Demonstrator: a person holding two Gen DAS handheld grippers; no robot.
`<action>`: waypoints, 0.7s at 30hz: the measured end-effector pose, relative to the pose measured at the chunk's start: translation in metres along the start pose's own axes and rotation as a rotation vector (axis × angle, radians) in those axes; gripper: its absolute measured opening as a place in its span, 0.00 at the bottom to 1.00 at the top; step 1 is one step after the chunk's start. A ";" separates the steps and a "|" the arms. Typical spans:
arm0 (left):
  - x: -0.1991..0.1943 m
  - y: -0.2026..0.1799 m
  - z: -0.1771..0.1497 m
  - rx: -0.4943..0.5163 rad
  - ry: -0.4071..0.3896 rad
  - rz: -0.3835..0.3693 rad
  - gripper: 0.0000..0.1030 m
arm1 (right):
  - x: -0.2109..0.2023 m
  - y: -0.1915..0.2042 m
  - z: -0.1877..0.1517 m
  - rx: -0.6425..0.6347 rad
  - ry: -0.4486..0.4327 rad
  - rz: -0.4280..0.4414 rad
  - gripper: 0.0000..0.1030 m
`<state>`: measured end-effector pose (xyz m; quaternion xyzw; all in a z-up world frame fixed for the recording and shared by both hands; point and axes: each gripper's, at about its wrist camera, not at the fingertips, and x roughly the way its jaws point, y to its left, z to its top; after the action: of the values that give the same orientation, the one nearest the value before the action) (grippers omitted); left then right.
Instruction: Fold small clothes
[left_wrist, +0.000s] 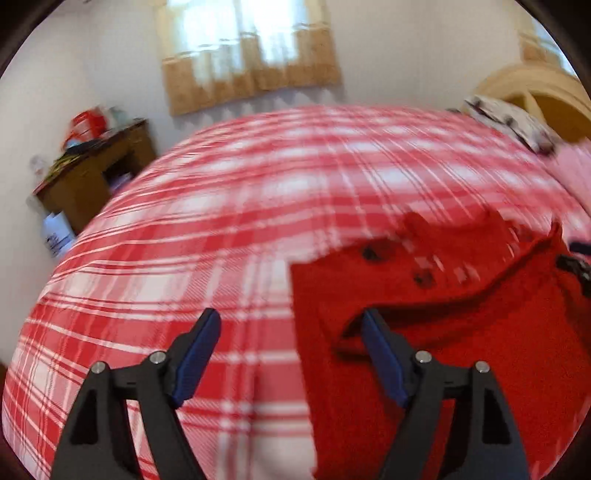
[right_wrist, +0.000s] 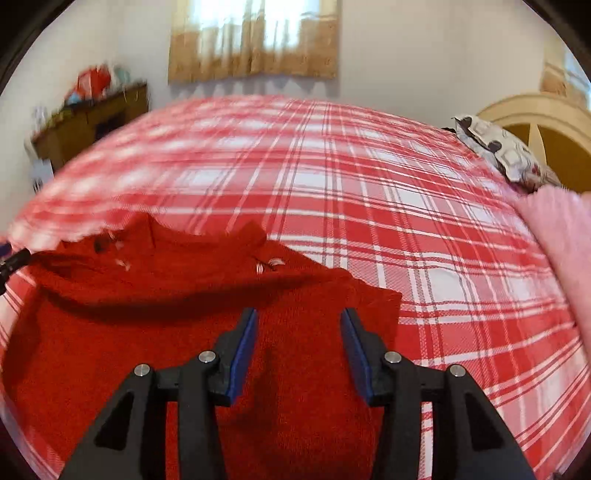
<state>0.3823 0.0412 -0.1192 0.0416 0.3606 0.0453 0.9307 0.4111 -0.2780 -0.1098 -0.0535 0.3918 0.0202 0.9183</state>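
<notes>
A small red knitted garment (left_wrist: 443, 332) with dark buttons lies spread on the red-and-white plaid bed cover (left_wrist: 240, 206). My left gripper (left_wrist: 290, 319) is open and empty, hovering over the garment's left edge, its right finger over the red knit. In the right wrist view the garment (right_wrist: 166, 317) fills the lower left on the plaid cover (right_wrist: 424, 206). My right gripper (right_wrist: 299, 319) is open and empty above the garment's right part. The other gripper's tip (right_wrist: 14, 260) shows at the far left edge.
A wooden desk (left_wrist: 92, 170) with clutter stands at the back left by the wall. A patterned pillow (right_wrist: 506, 151) and a pink cloth (right_wrist: 565, 251) lie at the bed's right side. A curtained window (right_wrist: 255, 37) is behind.
</notes>
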 end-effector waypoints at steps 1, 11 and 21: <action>-0.002 0.009 0.006 -0.042 -0.009 -0.003 0.80 | -0.003 0.000 -0.006 -0.021 0.002 -0.011 0.48; -0.009 0.030 -0.024 -0.117 0.009 -0.026 0.91 | -0.016 -0.034 -0.045 0.081 0.050 0.058 0.48; -0.017 0.011 -0.052 -0.074 0.026 -0.045 0.98 | -0.043 -0.047 -0.100 0.147 0.128 0.165 0.44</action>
<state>0.3336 0.0529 -0.1450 -0.0014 0.3717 0.0380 0.9276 0.3133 -0.3357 -0.1430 0.0451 0.4531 0.0633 0.8881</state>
